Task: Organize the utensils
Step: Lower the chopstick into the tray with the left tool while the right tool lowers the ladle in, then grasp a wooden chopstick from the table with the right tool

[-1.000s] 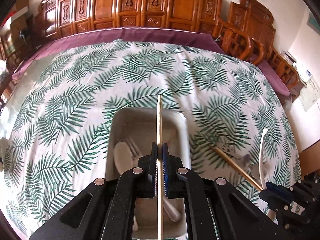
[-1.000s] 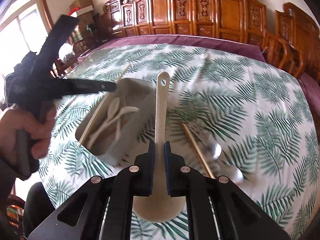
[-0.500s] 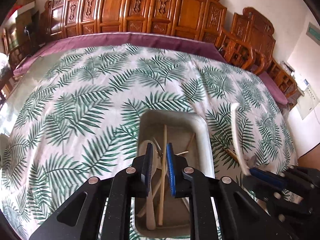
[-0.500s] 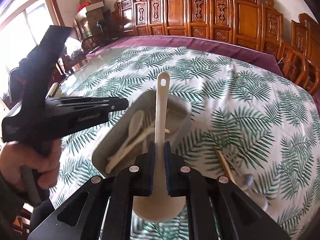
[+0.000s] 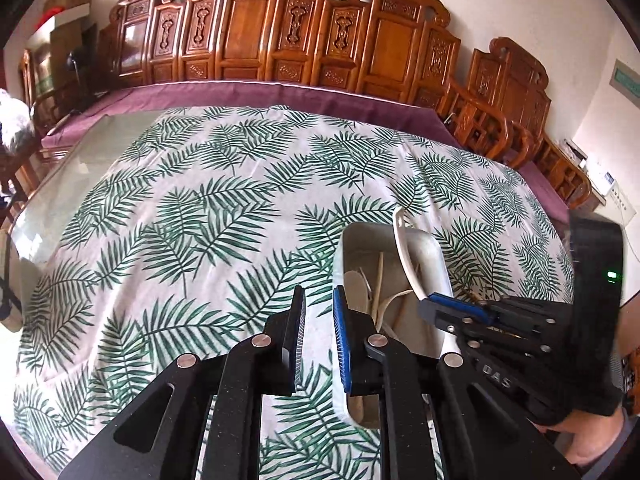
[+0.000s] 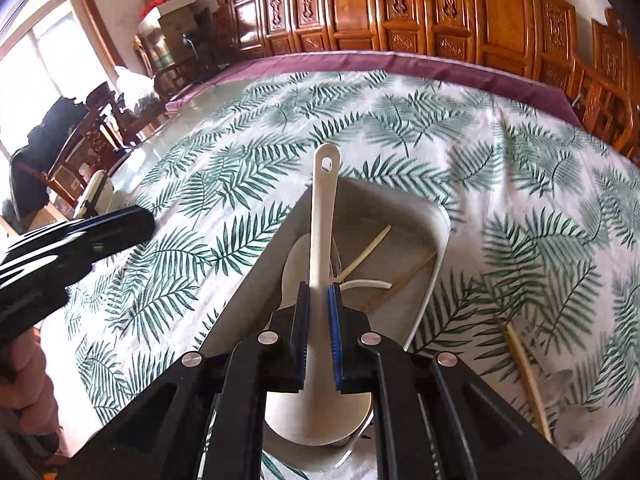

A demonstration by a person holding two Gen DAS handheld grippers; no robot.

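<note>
A grey tray (image 5: 434,256) (image 6: 434,264) on the leaf-print tablecloth holds spoons and chopsticks (image 6: 366,254). My right gripper (image 6: 319,292) is shut on a white ladle-like spoon (image 6: 322,216), held over the tray with its handle pointing away; it also shows in the left wrist view (image 5: 406,256). My left gripper (image 5: 319,300) is open and empty, just left of the tray. A chopstick (image 6: 524,372) lies on the cloth to the right of the tray.
The leaf-print tablecloth (image 5: 192,220) covers a large table with a purple edge (image 5: 280,94). Carved wooden chairs (image 5: 280,36) line the far side. A grey utensil (image 6: 568,400) lies near the loose chopstick, blurred.
My left gripper has let the chopstick drop into the tray, opened and moved left. My right gripper has carried the white spoon over the tray.
</note>
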